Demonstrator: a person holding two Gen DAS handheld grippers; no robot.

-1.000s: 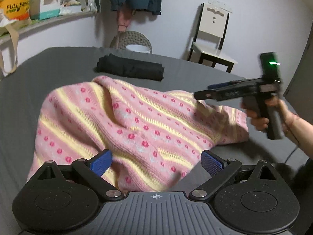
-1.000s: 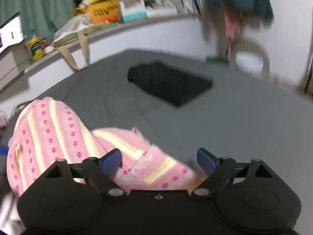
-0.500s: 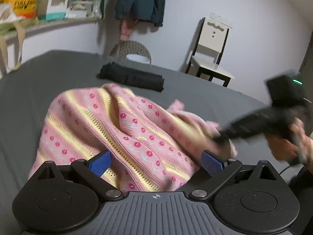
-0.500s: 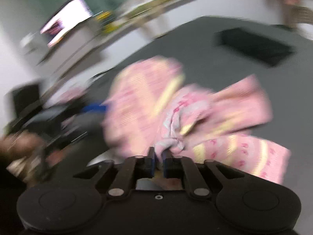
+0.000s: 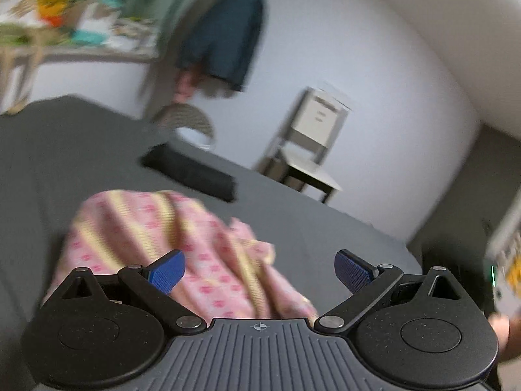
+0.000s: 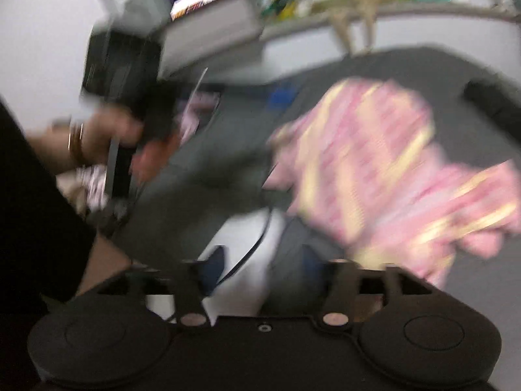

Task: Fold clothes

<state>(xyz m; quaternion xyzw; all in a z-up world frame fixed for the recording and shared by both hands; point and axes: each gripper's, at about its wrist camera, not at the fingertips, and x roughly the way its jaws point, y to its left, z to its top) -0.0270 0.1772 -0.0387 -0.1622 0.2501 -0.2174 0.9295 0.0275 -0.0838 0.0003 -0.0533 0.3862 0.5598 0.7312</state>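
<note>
A pink knit garment [image 5: 156,238] with yellow stripes and red dots lies bunched on the grey bed [image 5: 49,163]. My left gripper [image 5: 260,273] hovers at its near edge, open, the blue pads [image 5: 166,272] wide apart with cloth between them but not pinched. In the blurred right wrist view the garment [image 6: 374,163] sits to the right. My right gripper [image 6: 262,265] is open and holds nothing, over the bed's edge. A hand [image 6: 107,133] holds the left gripper on the left side of that view.
A folded black cloth [image 5: 192,174] lies further back on the bed. Against the wall stand a white chair [image 5: 312,143] and a round basket [image 5: 185,123]. A cluttered shelf [image 5: 81,32] runs along the left. A cable [image 6: 257,238] hangs off the bed's edge.
The right gripper, shut on a fold of the pink garment half a second ago, has let go and swung left. The garment is more bunched. The left gripper tilted upward.
</note>
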